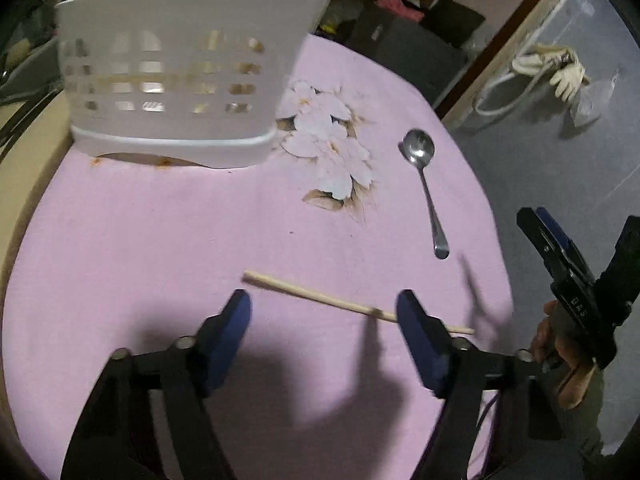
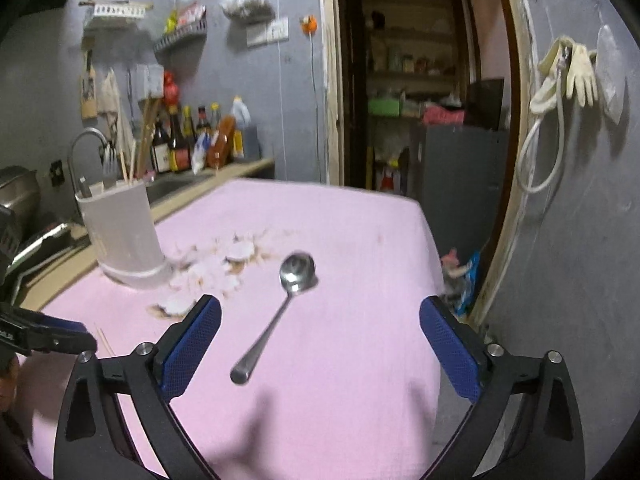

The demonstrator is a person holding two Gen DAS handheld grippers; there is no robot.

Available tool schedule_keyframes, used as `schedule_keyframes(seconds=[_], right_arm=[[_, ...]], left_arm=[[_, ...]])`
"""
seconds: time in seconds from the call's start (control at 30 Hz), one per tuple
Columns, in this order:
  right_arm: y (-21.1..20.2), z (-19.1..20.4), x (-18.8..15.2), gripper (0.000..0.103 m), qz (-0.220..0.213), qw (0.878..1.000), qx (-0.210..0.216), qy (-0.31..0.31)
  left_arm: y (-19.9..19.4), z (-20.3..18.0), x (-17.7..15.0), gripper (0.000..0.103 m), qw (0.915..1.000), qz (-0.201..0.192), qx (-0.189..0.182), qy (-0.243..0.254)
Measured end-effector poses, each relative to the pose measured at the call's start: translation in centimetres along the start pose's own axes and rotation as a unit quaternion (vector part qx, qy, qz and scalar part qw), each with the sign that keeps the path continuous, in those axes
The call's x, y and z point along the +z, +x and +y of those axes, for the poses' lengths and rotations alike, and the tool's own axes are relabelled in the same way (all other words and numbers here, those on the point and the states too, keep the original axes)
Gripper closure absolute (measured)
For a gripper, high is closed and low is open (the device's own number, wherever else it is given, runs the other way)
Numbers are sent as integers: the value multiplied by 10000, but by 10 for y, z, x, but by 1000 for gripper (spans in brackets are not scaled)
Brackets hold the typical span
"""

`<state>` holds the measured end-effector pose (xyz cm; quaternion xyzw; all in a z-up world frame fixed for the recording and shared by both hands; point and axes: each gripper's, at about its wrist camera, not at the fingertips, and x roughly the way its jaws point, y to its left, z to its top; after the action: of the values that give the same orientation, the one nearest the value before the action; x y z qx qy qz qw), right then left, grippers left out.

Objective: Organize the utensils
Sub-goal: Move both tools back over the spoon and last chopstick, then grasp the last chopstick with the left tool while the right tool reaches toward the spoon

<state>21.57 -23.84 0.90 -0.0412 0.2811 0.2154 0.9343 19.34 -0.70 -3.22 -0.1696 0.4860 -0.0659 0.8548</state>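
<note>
- Pick-up step: left gripper (image 1: 324, 312) spread, astride the chopstick (image 1: 320, 298) near the holder (image 1: 180, 80), not pinching.
- Right gripper (image 2: 320, 328) spread over the spoon (image 2: 280, 304).
- Next: lower, close.

My left gripper (image 1: 323, 304) is a black plastic frame with two angled arms, each ending in a flat blue pad with a fine textured face; round silver screw heads sit at the pivots. My right gripper (image 2: 320, 312) is built the same, with cross-hatched blue pads (image 2: 191, 346), silver pivot screws and teardrop cut-outs in its black arms. Seen from the left wrist, its black body carries small pale lettering, and the hand (image 1: 568, 360) on it ends in a dull grey-green sleeve (image 1: 588, 412).
</note>
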Motion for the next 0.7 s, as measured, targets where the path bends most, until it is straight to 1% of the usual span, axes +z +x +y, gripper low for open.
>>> schedule_keyframes(seconds=[0.03,0.07,0.1,0.17,0.2,0.27,0.4,0.53,0.63,0.7], right_arm=[[3,-2,-2,12,101,9999,41,32],[5,-3,-3,17,179,9998,63,48],[8,-4,-4,19,278,9996,75,62],[12,-6,-6,22,393,9992,85,68],[13,-7,-7,24,448,9989,88,67],[17,-9,-8,26,555,9984,91,89],[23,-15,-8,27,714,9972,103,176],[28,-19,-9,28,854,9961,61,207],[31,-23,-12,32,982,9950,37,203],[34,-24,-13,38,1043,9943,11,209]], left_arm=[[1,-2,4,44,9999,-12,75,69],[1,-5,6,52,9998,-10,122,124],[3,-8,8,56,9997,0,173,175],[7,-11,14,66,9993,-3,241,280],[11,-14,18,74,9988,6,308,376],[19,-19,25,81,9978,64,372,538],[38,-30,42,82,9960,188,321,811],[58,-36,59,82,9950,345,228,912],[66,-37,68,82,9943,428,191,953],[70,-37,74,81,9945,436,178,931]])
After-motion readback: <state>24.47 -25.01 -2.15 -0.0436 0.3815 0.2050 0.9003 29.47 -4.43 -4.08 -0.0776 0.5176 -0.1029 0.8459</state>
